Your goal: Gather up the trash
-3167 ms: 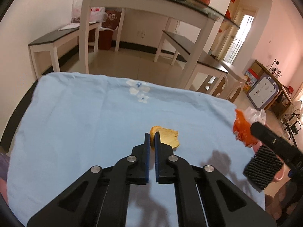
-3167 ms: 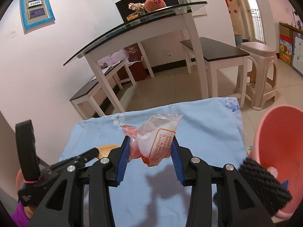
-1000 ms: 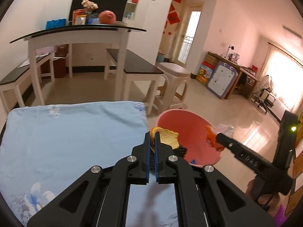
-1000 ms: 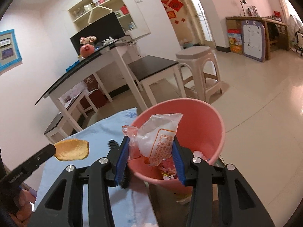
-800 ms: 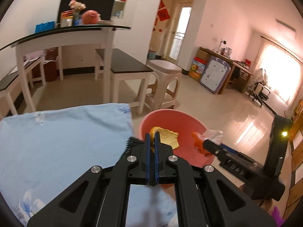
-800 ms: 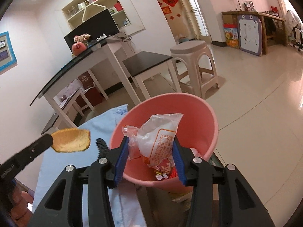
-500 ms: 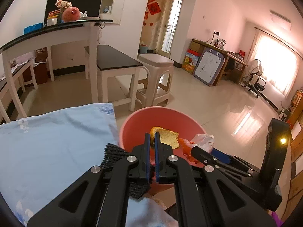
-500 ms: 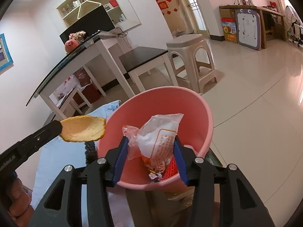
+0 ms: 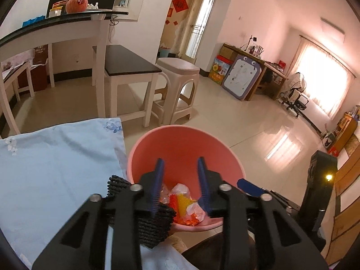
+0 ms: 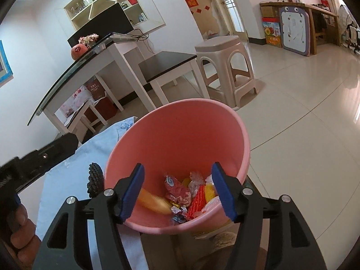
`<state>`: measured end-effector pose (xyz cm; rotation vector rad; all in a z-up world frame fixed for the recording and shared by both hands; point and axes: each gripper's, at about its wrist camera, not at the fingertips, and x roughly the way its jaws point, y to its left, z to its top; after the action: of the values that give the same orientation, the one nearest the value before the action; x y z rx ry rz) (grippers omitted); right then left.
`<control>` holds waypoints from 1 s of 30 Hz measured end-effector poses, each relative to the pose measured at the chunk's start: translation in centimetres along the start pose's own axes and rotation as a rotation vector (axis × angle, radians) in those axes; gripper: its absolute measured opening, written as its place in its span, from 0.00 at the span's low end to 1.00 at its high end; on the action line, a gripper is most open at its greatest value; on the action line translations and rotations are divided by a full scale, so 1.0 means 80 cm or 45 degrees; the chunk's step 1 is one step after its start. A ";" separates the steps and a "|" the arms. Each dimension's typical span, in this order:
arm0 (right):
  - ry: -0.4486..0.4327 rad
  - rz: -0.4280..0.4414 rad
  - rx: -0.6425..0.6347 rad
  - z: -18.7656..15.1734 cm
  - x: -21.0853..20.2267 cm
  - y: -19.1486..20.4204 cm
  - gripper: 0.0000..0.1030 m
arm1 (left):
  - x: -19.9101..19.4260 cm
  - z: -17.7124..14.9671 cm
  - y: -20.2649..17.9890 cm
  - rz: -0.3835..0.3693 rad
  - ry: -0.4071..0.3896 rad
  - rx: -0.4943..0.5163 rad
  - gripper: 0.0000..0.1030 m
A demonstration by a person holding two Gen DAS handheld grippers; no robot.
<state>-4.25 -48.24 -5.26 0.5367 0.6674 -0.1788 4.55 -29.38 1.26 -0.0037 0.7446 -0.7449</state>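
A pink bin (image 9: 180, 144) (image 10: 180, 130) stands beside the blue-clothed table (image 9: 56, 157). Both grippers hang over its mouth. My left gripper (image 9: 181, 186) is open and empty. My right gripper (image 10: 177, 186) is open and empty. Inside the bin lie crumpled wrappers (image 10: 177, 191) (image 9: 186, 202), the clear snack bag (image 10: 210, 180) and the yellow-orange peel (image 10: 153, 201), blurred as if falling. The left gripper's body (image 10: 45, 155) shows at the left of the right wrist view; the right gripper's blue finger (image 9: 249, 185) shows in the left wrist view.
A black ridged brush (image 9: 144, 216) (image 10: 94, 180) lies at the table edge next to the bin. Behind stand a plastic stool (image 9: 177, 90) (image 10: 225, 67), a dark-topped bench (image 9: 126, 67) and a glass-topped table (image 10: 90, 67). Tiled floor (image 9: 247, 123) spreads to the right.
Both grippers opened over the bin. The left let go of the peel and the right let go of the snack bag; both now lie in the bin.
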 end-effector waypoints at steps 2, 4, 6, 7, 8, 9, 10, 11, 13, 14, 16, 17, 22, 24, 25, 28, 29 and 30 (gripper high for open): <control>-0.002 0.011 -0.005 -0.002 -0.002 0.002 0.60 | -0.004 0.001 0.000 -0.001 -0.010 0.005 0.32; -0.006 0.025 -0.017 -0.003 -0.006 0.004 0.60 | -0.008 0.002 0.002 0.001 -0.019 0.012 0.32; -0.014 0.051 -0.033 -0.006 -0.012 0.008 0.60 | -0.015 0.003 0.002 0.006 -0.032 0.015 0.32; -0.018 0.064 -0.040 -0.008 -0.014 0.011 0.60 | -0.019 0.004 0.003 0.011 -0.041 0.016 0.32; -0.024 0.089 -0.050 -0.009 -0.018 0.015 0.60 | -0.025 0.004 0.005 0.019 -0.056 0.017 0.32; -0.028 0.111 -0.058 -0.009 -0.020 0.019 0.60 | -0.030 0.004 0.007 0.025 -0.068 0.017 0.32; -0.031 0.134 -0.067 -0.010 -0.023 0.023 0.60 | -0.034 0.005 0.010 0.031 -0.077 0.017 0.32; -0.033 0.160 -0.079 -0.011 -0.025 0.029 0.60 | -0.040 0.005 0.013 0.039 -0.085 0.017 0.32; -0.032 0.202 -0.104 -0.013 -0.029 0.040 0.60 | -0.048 0.003 0.019 0.058 -0.095 0.013 0.32; -0.030 0.224 -0.124 -0.015 -0.030 0.048 0.60 | -0.054 0.001 0.024 0.068 -0.102 0.007 0.32; -0.027 0.248 -0.157 -0.018 -0.031 0.060 0.60 | -0.062 -0.001 0.031 0.082 -0.107 -0.003 0.32; -0.018 0.260 -0.176 -0.021 -0.031 0.068 0.60 | -0.066 -0.004 0.035 0.091 -0.106 -0.010 0.32; 0.022 0.281 -0.241 -0.031 -0.024 0.097 0.60 | -0.085 -0.017 0.053 0.141 -0.104 -0.025 0.32; 0.035 0.281 -0.261 -0.035 -0.020 0.106 0.60 | -0.092 -0.023 0.062 0.164 -0.105 -0.032 0.32; 0.042 0.278 -0.272 -0.036 -0.016 0.110 0.60 | -0.094 -0.025 0.066 0.176 -0.104 -0.040 0.32; 0.070 0.263 -0.305 -0.040 -0.006 0.123 0.60 | -0.100 -0.034 0.078 0.192 -0.096 -0.067 0.32; 0.079 0.254 -0.316 -0.041 -0.001 0.127 0.59 | -0.101 -0.037 0.081 0.198 -0.094 -0.075 0.32; 0.083 0.247 -0.326 -0.041 0.002 0.131 0.59 | -0.102 -0.039 0.084 0.202 -0.093 -0.081 0.32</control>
<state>-2.49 -37.59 -3.19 0.3592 0.6855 0.1063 2.68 -18.55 2.19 -0.0291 0.6898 -0.5671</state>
